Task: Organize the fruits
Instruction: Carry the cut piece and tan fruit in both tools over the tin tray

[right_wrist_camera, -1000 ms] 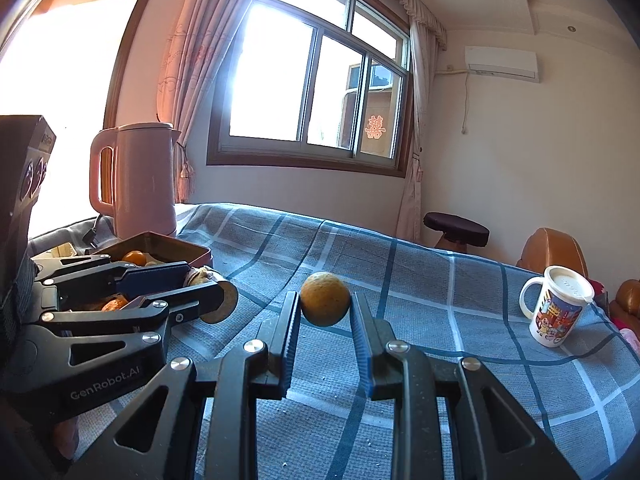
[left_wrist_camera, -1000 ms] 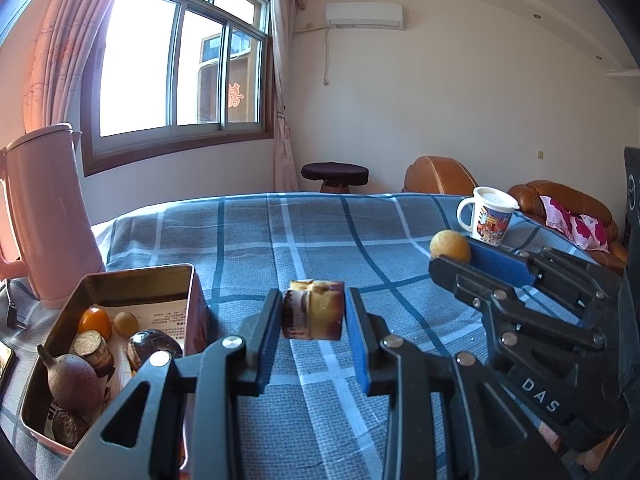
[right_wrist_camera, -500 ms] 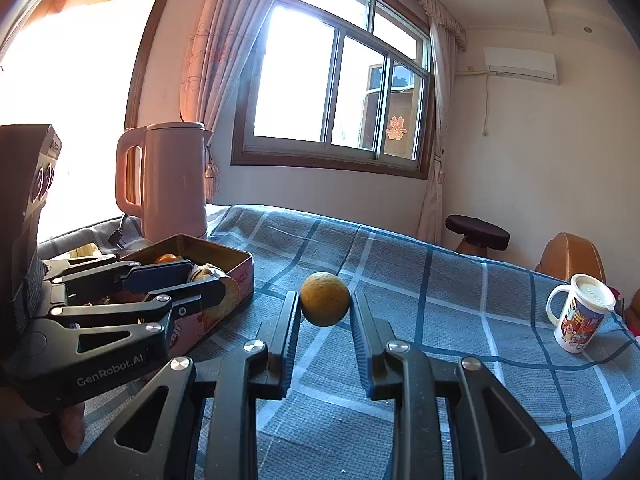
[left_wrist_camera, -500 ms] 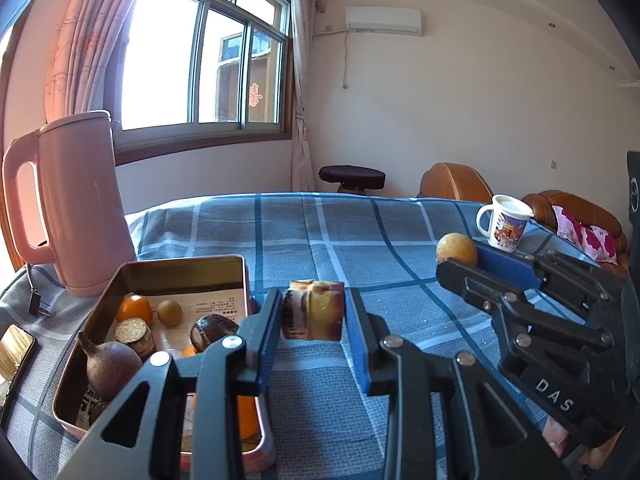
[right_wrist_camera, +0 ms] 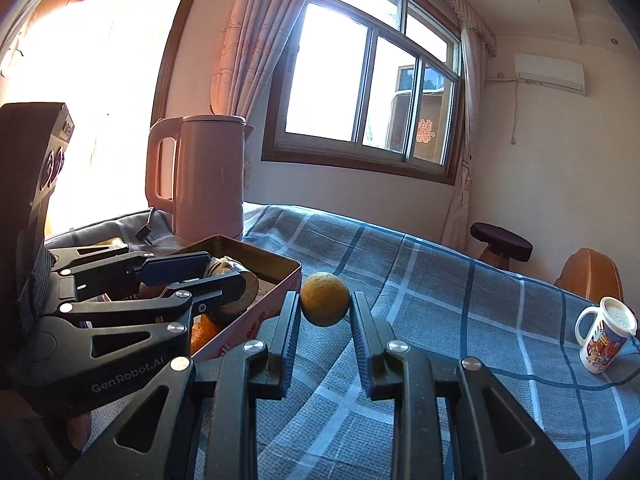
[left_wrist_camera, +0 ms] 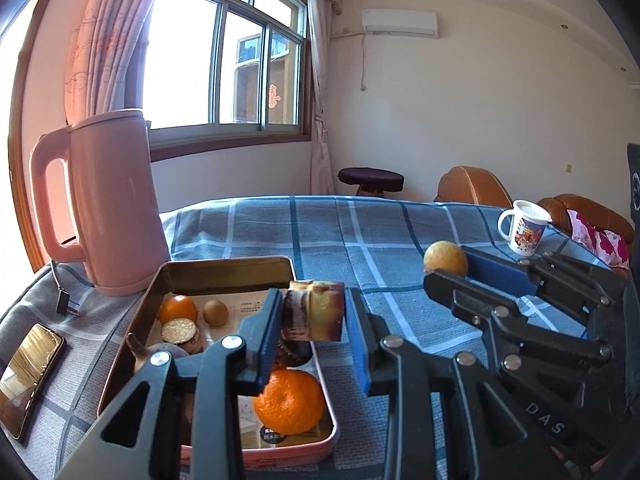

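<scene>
Over the tin [left_wrist_camera: 224, 270], the left hand-held gripper [left_wrist_camera: 313, 318] has arrived, clamped on a fruit chunk [left_wrist_camera: 314, 312]. Just right of the tin, the right hand-held gripper [right_wrist_camera: 325, 306] has followed, pinching a yellow fruit [right_wrist_camera: 325, 299]; both look ready to drop.

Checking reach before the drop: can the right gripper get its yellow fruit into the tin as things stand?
Probably not directly: the right gripper holds the yellow fruit beside the tin, but the left gripper hangs over it.

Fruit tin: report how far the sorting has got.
Done: the tin already holds an orange, a smaller orange and other pieces. In hand: the left gripper is shut on a cut fruit chunk above the tin; the right gripper is shut on a yellow round fruit. Left: setting both in.
</scene>
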Available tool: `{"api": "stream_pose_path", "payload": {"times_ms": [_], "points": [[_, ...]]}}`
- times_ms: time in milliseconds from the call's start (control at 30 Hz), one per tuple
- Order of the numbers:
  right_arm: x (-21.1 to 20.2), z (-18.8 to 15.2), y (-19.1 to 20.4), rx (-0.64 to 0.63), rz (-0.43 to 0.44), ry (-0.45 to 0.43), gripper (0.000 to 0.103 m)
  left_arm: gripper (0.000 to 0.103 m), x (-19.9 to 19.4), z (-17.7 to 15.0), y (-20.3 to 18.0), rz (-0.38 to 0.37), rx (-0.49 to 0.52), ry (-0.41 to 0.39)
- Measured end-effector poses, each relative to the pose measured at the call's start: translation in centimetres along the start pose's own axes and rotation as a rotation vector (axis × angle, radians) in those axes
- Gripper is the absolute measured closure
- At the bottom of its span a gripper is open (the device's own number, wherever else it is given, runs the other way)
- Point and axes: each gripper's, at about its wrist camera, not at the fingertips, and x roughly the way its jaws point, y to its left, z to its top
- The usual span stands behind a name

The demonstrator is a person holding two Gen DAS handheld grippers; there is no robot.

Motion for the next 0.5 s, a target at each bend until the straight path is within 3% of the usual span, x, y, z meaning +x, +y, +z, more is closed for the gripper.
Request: {"api": "stream_pose_path", "payload": {"times_ms": [500], "points": [[0.9,1.7,2.9,-0.050,0.048,-0.010,0.076,0.070,-0.7,-0.1,3.7,0.078,-0.045,0.011]]}}
